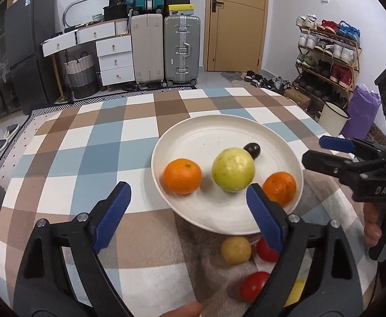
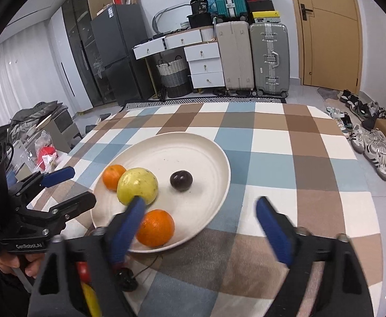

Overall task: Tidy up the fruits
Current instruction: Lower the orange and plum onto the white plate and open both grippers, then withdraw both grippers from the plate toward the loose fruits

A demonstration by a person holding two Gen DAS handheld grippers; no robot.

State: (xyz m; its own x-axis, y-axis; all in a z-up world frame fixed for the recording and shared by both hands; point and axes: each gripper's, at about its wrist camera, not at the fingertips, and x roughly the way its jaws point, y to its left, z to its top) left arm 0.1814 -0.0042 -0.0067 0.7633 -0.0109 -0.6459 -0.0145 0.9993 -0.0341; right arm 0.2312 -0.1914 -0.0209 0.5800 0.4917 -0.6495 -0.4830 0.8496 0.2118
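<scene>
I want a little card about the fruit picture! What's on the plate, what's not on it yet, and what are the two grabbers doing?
plate: white, on the checked tablecloth
on plate: two oranges, one green-yellow fruit, one dark fruit
off plate: yellow fruit, two red fruits, near the plate's close edge
left gripper: open, holding nothing
right gripper: open, holding nothing
</scene>
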